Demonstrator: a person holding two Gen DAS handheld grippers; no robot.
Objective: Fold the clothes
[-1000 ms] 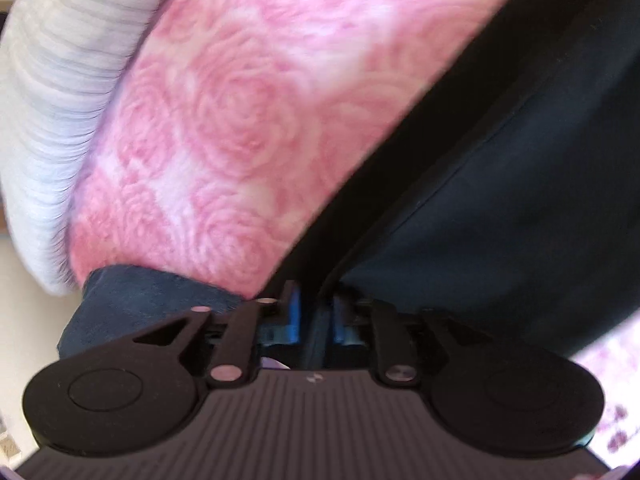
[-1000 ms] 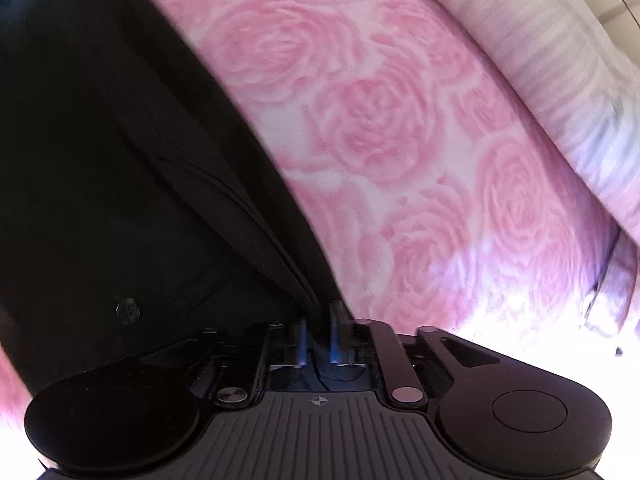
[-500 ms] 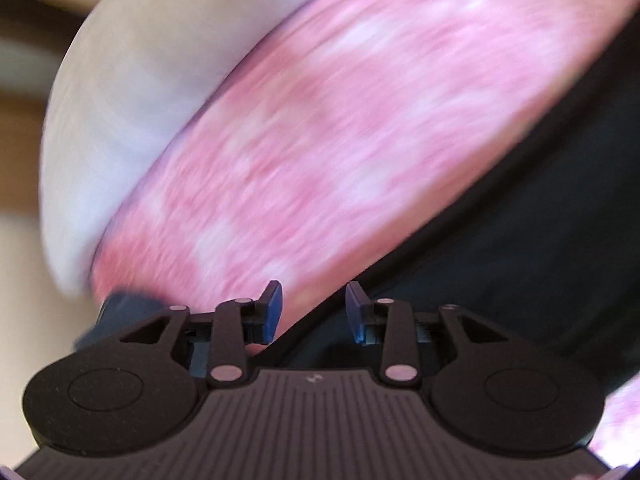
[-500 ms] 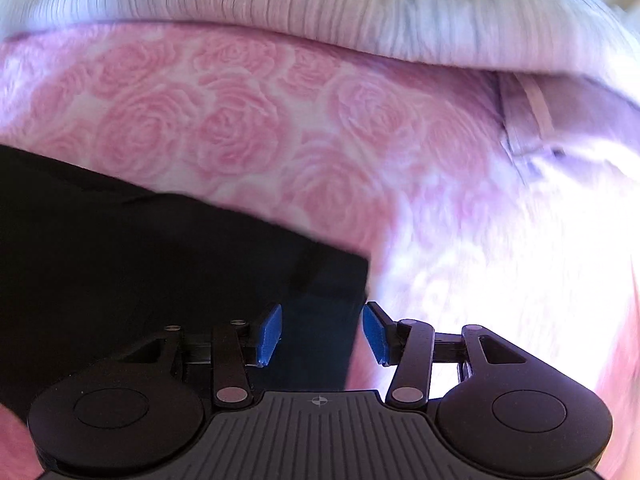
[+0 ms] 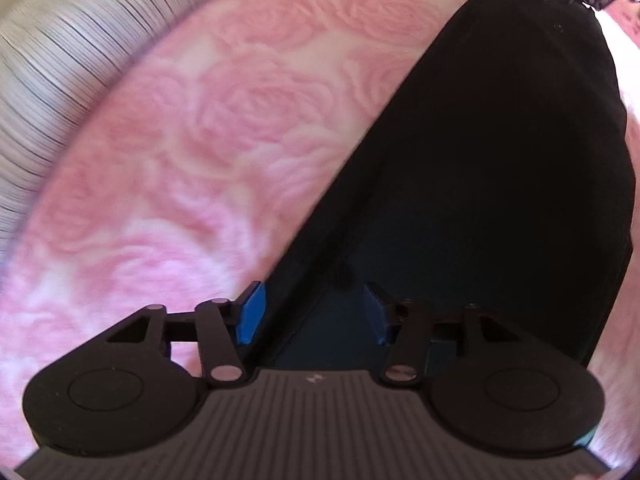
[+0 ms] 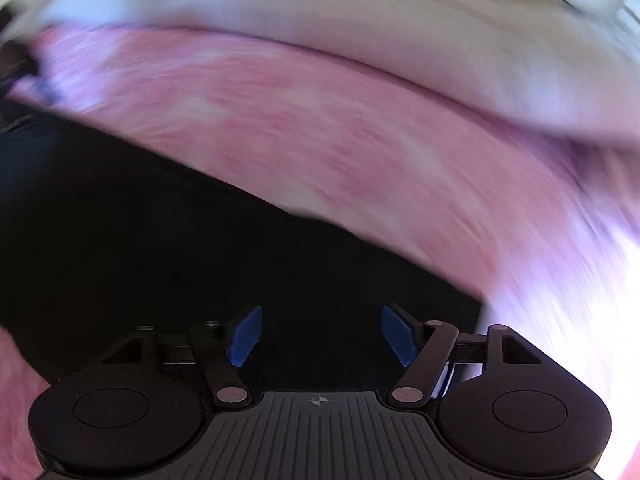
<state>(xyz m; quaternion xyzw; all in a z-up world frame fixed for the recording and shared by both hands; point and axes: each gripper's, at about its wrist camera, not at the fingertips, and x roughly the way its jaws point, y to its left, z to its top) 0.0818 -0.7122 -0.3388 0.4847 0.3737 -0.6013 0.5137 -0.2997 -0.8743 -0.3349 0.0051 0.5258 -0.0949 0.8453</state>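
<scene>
1. Both grippers have let go of the dark garment (image 5: 500, 168) since a second ago. From the left wrist, the left gripper (image 5: 314, 312) stands wide, its blue pads (image 5: 250, 312) apart over the garment's near corner, which lies flat on the pink rose blanket (image 5: 192, 132); a striped cover (image 5: 52, 52) borders the blanket.
2. From the right wrist, blurred, the right gripper (image 6: 322, 336) gapes wide above the garment (image 6: 180, 248), gripping nothing.

No readable text; small pale mark on each claw body, perhaps logo, illegible.
</scene>
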